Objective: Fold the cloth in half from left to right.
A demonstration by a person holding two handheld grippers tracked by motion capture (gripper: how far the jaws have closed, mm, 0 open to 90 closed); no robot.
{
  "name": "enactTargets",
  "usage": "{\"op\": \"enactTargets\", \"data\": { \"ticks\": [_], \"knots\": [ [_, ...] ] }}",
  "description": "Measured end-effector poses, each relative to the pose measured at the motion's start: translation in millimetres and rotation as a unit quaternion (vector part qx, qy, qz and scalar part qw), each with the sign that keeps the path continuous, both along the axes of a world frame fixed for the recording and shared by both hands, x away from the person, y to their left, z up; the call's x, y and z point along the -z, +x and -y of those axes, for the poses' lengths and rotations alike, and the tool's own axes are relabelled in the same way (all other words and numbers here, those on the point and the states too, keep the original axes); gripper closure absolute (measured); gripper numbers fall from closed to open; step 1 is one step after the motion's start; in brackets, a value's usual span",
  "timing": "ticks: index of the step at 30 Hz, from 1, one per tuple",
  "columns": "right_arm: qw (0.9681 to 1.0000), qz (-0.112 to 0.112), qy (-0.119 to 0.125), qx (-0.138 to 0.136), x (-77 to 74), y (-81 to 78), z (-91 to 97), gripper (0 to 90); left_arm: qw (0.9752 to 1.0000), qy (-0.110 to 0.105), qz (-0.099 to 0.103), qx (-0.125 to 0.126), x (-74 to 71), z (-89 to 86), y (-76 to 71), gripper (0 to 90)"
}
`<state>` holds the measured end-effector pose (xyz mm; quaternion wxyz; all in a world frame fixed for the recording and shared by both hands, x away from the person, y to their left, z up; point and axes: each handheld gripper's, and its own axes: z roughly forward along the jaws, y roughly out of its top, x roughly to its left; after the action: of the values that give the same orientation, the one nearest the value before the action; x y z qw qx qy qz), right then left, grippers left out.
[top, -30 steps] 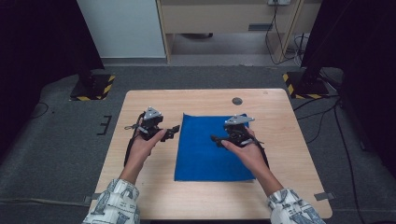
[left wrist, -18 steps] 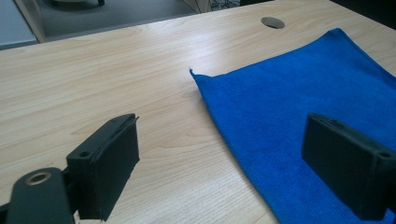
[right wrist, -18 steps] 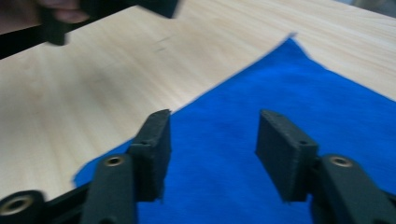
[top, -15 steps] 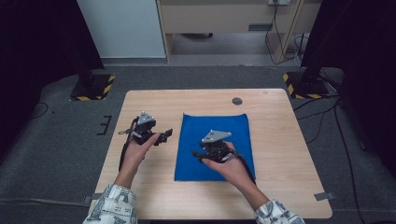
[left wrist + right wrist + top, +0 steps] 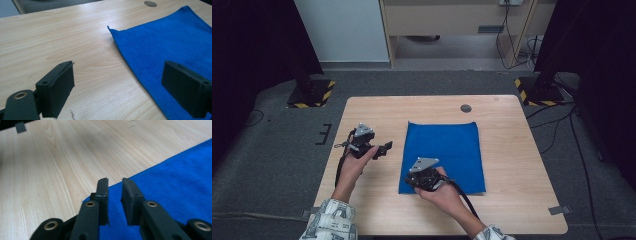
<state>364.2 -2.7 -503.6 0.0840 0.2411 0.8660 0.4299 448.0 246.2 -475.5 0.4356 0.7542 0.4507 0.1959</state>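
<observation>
Lying flat on wooden table (image 5: 512, 130), soft limp blue cloth (image 5: 444, 150); right gripper (image 5: 115, 183) closing nearly clenched over its near corner, left gripper (image 5: 120, 82) hovering released beside its edge.

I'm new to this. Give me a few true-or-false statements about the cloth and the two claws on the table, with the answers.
1. The flat blue cloth lies on a wooden table. True.
2. The left claw is clamped tight. False: its jaws stand wide apart.
3. The right claw is at the cloth's near left corner. True; its jaws have just been closing, a narrow gap left.
4. The cloth is red. False: blue.
5. The left claw holds the cloth. False: it holds nothing.
</observation>
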Motion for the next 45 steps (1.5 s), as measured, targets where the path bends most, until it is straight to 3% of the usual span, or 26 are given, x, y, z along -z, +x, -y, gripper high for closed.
{"op": "enactTargets", "data": {
  "ticks": [4,14,22,30,31,34,43,45],
  "knots": [
    [1.0,-0.003,-0.005,-0.007,7.8,-4.9,-9.9,77.8,1.0,-0.004,-0.002,-0.001,0.1,-2.3,-0.4,10.5],
    [0.9995,-0.005,-0.028,-0.012,18.2,-12.5,-23.8,60.7,1.0,-0.002,-0.006,-0.002,2.1,-3.2,0.0,10.5],
    [0.999,-0.004,-0.044,-0.009,27.2,-16.6,-28.9,54.5,1.0,-0.003,-0.007,-0.002,2.6,-4.0,0.1,10.5],
    [0.9986,0.007,-0.053,0.006,26.7,-15.8,-28.3,69.7,1.0,-0.001,-0.01,-0.002,4.3,-3.0,-0.2,10.5],
    [0.9986,0.006,-0.052,0.009,26.6,-13.5,-26.8,76.7,1.0,-0.001,-0.009,-0.002,4.3,-2.6,-0.2,10.5],
    [0.9987,0.002,-0.048,0.014,26.5,-10.5,-24.9,83.9,0.9999,-0.001,-0.011,0.002,3.9,-1.7,-0.1,10.5],
    [0.9994,-0.005,-0.033,0.002,25.0,-13.7,-22.5,85.6,1.0,-0.006,-0.007,-0.002,-2.9,5.7,8.7,11.1],
    [0.9995,-0.007,-0.032,0.0,24.5,-14.9,-21.0,85.7,0.9998,-0.017,-0.005,-0.004,-4.7,8.1,12.3,11.5]
  ]
}}
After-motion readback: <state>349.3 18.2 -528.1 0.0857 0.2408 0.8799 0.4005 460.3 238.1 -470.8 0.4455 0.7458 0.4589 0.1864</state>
